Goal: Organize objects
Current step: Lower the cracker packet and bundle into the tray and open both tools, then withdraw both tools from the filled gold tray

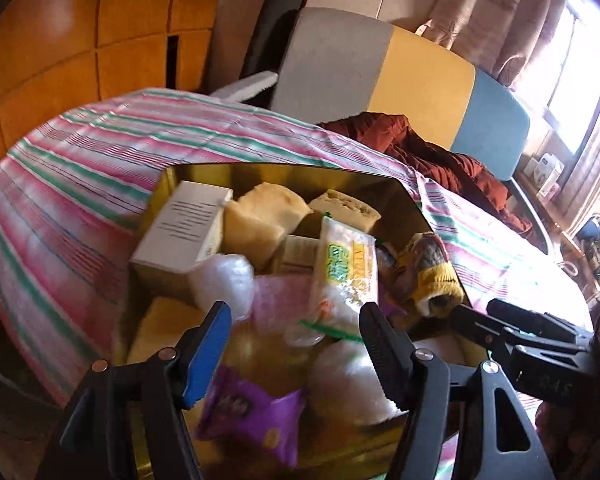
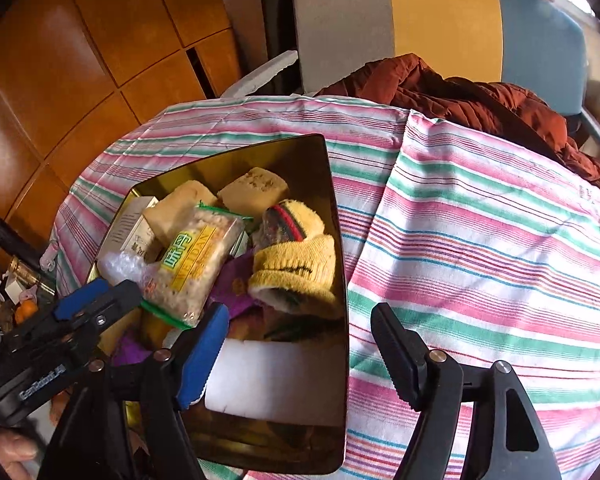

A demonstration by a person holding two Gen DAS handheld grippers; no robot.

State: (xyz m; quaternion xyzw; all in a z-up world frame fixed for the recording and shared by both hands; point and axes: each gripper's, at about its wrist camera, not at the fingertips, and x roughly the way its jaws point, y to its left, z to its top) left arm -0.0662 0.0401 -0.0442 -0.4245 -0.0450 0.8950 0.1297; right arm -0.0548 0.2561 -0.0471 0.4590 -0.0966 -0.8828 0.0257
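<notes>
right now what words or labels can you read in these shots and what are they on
"WEIDAN", with green Chinese characters I can't make out, on the clear cracker packet.
"GenRobot.AI", partly readable, on the left tool's black body.
White box: printed lines too small to read.
Purple packet: print blurred.
Small boxes on the window shelf: too small to read.
</notes>
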